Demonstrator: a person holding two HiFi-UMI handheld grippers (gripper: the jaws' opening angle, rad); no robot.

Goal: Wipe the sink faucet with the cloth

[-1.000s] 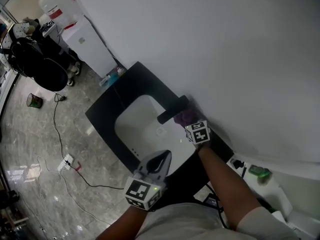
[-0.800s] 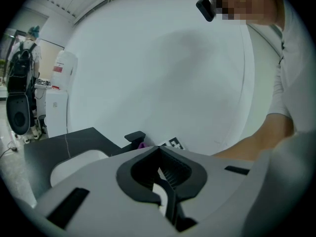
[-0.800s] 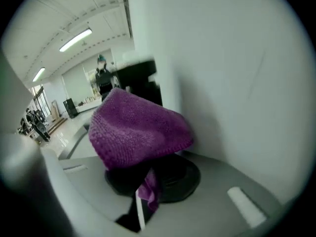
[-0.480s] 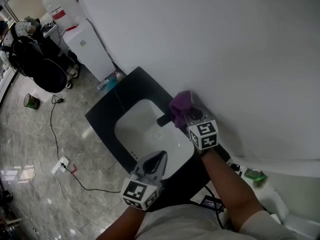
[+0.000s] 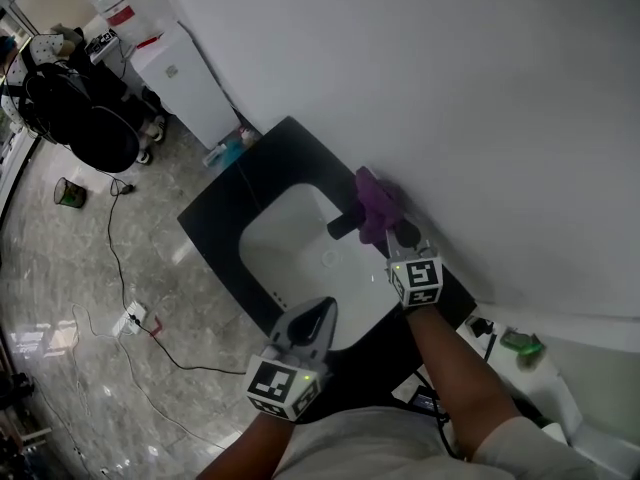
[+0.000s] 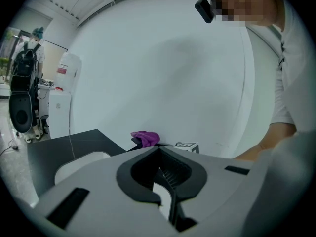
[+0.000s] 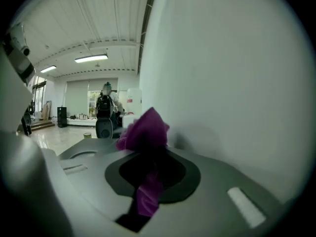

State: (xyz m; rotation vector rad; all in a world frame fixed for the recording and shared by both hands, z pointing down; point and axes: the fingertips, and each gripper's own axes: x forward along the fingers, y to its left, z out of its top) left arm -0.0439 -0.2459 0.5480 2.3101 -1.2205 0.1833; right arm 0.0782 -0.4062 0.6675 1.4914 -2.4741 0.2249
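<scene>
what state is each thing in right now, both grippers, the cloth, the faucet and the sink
left gripper: jaws together, holding nothing, over the sink's near edge
right gripper: jaws clamped on the cloth
purple cloth: bunched, pressed on top of the faucet
faucet: partly covered by cloth, no water seen running
sink basin: looks empty

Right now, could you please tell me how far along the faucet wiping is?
Done: the right gripper is shut on the purple cloth. In hand: the cloth sits against the black faucet above the sink, so wiping looks under way. Left: I cannot tell how much is wiped; the left gripper is shut and empty.
</scene>
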